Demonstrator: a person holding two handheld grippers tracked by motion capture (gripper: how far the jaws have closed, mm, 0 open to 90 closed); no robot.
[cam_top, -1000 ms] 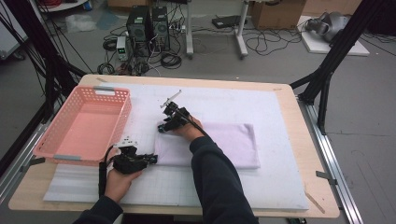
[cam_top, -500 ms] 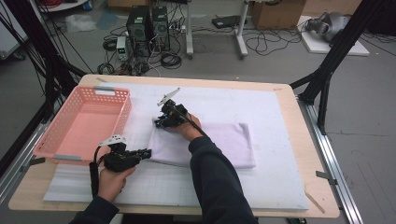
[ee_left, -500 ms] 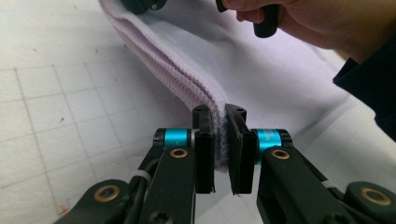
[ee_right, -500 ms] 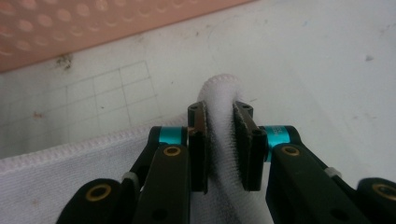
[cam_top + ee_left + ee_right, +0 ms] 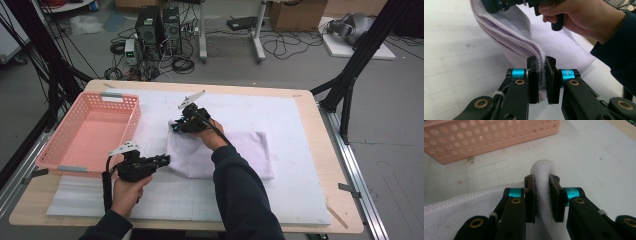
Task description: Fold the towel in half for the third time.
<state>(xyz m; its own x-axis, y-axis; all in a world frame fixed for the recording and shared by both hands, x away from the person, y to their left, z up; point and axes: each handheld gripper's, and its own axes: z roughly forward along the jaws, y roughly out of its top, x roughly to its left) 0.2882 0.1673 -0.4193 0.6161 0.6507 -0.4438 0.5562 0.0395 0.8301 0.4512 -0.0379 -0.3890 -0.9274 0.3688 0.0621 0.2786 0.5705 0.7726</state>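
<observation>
Pink basket point(image 5: 87, 131) seemingly empty; claws pinch towel point(image 5: 235, 155).

No readable text, label or number anywhere.

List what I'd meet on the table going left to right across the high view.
Pink basket → left gripper, clamped on the towel's near left corner → right gripper, clamped on its far left corner → lavender towel → bare white mat.

towel point(image 5: 235, 155) — pale lilac, folded | flat on the mat — left edge's corners lifted
</observation>
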